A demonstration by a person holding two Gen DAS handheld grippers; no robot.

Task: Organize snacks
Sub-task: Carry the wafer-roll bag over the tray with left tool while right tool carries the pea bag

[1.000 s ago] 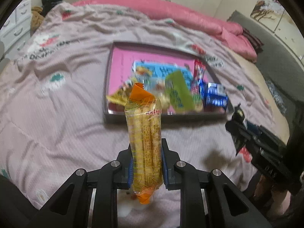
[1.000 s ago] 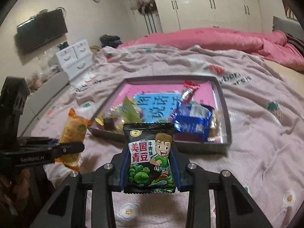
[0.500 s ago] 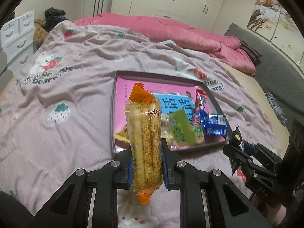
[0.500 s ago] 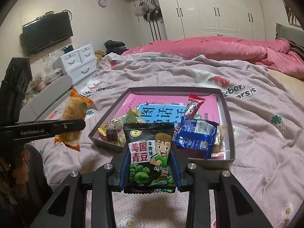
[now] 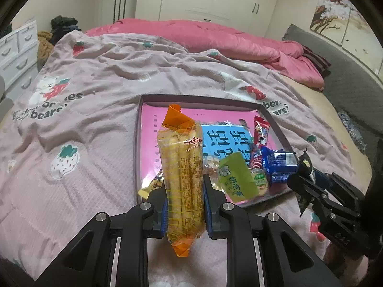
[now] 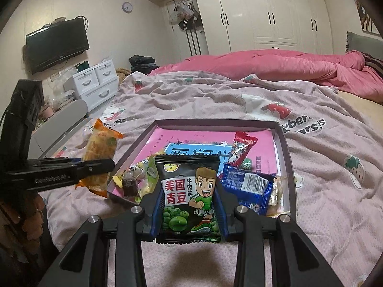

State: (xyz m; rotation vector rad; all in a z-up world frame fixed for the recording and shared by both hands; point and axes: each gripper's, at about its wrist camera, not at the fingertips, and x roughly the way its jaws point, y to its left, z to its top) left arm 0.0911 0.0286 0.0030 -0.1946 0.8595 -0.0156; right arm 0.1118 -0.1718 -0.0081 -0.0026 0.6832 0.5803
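My left gripper (image 5: 183, 201) is shut on a long yellow-orange snack pack (image 5: 183, 167), held upright above the bed, just short of the tray's near edge. My right gripper (image 6: 189, 211) is shut on a black green-pea snack bag (image 6: 189, 196), also held up near the tray's front. The grey tray (image 5: 205, 99) with a pink bottom lies on the bed and holds several snacks: a green packet (image 5: 237, 179), a red wrapper (image 5: 259, 138), a blue packet (image 6: 249, 186). The left gripper with its pack (image 6: 100, 153) shows at the left of the right wrist view.
The bed has a pink strawberry-print blanket (image 5: 83, 119) and a bunched pink duvet (image 5: 215, 38) at the far side. White drawers (image 6: 95, 83) and a wall TV (image 6: 57, 43) stand left. White wardrobes (image 6: 263, 12) line the back wall.
Both grippers have risen and tilted up with their snacks still held, so more of the room shows. The tray sits lower in both views.
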